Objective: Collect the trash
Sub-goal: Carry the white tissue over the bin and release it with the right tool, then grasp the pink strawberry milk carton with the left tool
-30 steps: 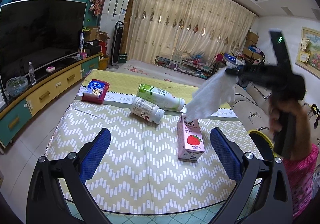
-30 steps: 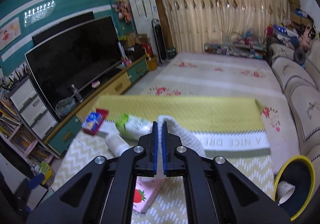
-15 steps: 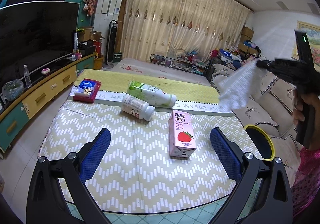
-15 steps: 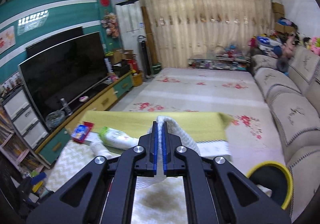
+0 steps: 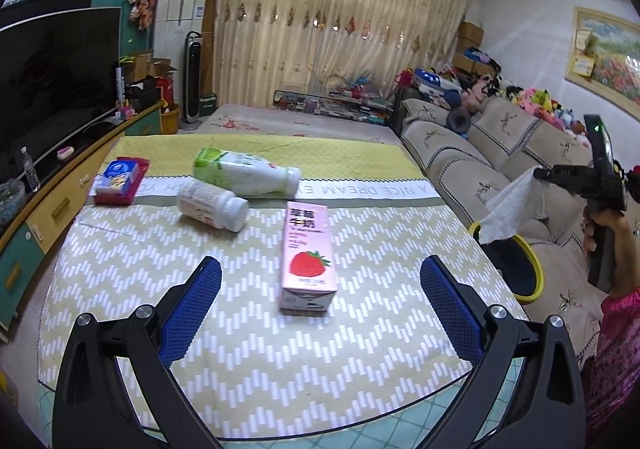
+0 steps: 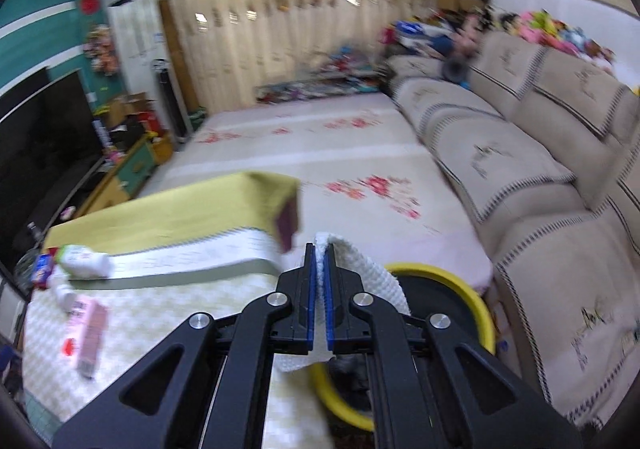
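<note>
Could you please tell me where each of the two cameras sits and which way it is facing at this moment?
Left wrist: on the left gripper, looking down across the table at a pink carton; its open jaws show, plus the person's hand holding the right gripper.
Right wrist: on the right gripper, facing the yellow-rimmed bin and the sofa; jaws shut on a white tissue.
Shared: table, carton, bottles, bin, tissue, sofa.

Open tabletop up front, clutter at the back left

The near part of the table (image 5: 360, 369) with its zigzag cloth lies bare apart from the pink strawberry milk carton (image 5: 306, 257), which stands between the wide-apart fingers of the left gripper (image 5: 320, 309). Beyond it two white plastic bottles (image 5: 224, 189) and a red flat box (image 5: 120, 179) block the far left. The yellow-rimmed black bin (image 6: 440, 289) just off the table's right edge stands open-mouthed.
</note>
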`<state>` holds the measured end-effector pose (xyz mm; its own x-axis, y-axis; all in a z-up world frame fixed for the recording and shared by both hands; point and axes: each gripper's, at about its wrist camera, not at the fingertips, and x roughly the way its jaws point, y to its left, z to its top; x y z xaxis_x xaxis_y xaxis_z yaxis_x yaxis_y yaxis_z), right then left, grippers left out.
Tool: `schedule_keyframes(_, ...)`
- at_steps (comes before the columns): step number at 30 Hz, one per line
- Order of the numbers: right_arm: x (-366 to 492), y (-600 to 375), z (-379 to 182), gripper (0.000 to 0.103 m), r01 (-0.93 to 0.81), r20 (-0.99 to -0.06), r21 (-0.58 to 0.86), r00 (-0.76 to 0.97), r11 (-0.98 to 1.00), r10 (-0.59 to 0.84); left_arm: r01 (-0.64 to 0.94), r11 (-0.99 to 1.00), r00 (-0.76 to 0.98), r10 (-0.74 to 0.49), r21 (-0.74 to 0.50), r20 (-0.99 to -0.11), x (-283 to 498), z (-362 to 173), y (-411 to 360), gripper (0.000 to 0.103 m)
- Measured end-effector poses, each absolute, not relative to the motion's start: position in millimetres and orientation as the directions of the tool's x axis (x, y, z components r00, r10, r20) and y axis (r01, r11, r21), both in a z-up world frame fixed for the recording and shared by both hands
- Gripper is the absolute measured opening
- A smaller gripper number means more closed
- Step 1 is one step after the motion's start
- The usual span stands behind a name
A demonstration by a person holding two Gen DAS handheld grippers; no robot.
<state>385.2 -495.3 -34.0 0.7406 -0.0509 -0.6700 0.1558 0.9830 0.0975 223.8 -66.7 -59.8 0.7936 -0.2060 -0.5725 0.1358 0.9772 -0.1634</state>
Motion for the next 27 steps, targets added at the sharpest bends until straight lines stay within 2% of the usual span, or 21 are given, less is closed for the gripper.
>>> schedule_keyframes(5,395,-526,-67,0.004,0.225,-0.718,0.06,0.686,0.973,-0.114,0.155,0.976,0.775,-0.216,-0.153,-0.593,235,-64,-83,0.098)
schedule_keyframes(8,400,-534,-78,0.008,0.249,-0.731,0.028,0.666,0.968,-0.15,0.164,0.976,0.769,-0.218,-0.144,-0.601,238,-66,-91,0.098)
schedule_keyframes(10,402,-535,-82,0.023,0.267,-0.727,-0.008,0.66,0.964,-0.189,0.168,0.976,0.766,-0.218,-0.138,-0.604,240,-67,-94,0.098)
schedule_keyframes(12,403,-535,-83,0.033,0.276,-0.717,-0.037,0.663,0.961,-0.218,0.17,0.976,0.765,-0.216,-0.133,-0.607,241,-68,-95,0.098)
schedule_keyframes(22,382,-518,-91,0.035,0.228,-0.715,-0.012,0.679,0.974,-0.168,0.153,0.981,0.741,-0.193,-0.117,-0.643,259,-86,-91,0.098)
schedule_keyframes(27,371,-504,-97,0.035,0.189,-0.724,0.007,0.678,0.982,-0.125,0.144,0.986,0.702,-0.166,-0.089,-0.693,292,-98,-89,0.098)
